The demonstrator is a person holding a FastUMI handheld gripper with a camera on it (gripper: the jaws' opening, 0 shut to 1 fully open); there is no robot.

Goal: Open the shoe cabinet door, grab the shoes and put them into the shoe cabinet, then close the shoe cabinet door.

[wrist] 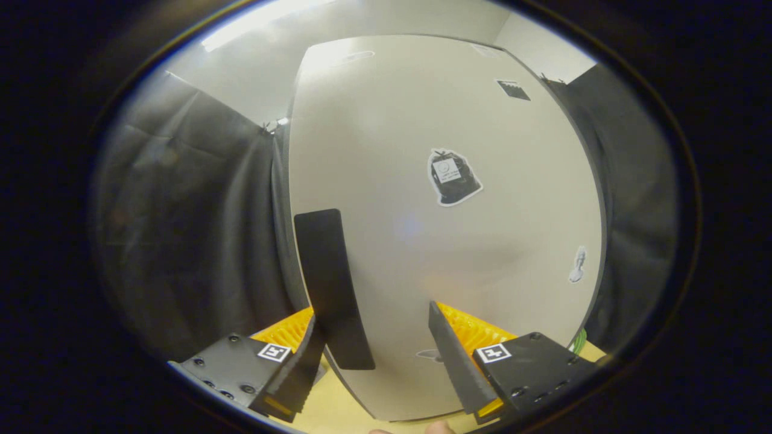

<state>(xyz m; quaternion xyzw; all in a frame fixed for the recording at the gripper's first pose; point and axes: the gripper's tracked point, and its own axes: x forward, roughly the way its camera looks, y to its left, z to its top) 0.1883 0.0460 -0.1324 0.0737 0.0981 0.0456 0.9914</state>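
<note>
Cabinet door [446, 181] dead ahead of claw [386, 337], upright, shut or nearly. Dark handle [332, 289] at door's left edge, long axis vertical, just inside left finger. Claw wide apart, holding nothing; contact w/ handle can't tell. Stickers [452, 178] on door face. Worktop [338, 410] below.

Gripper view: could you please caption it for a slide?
Open gripper straddles the black handle at the closed shoe cabinet door.

gripper [377, 355] fingers spread wide apart, nothing clamped between them; fingertip of a hand [437, 428] visible just below.
</note>
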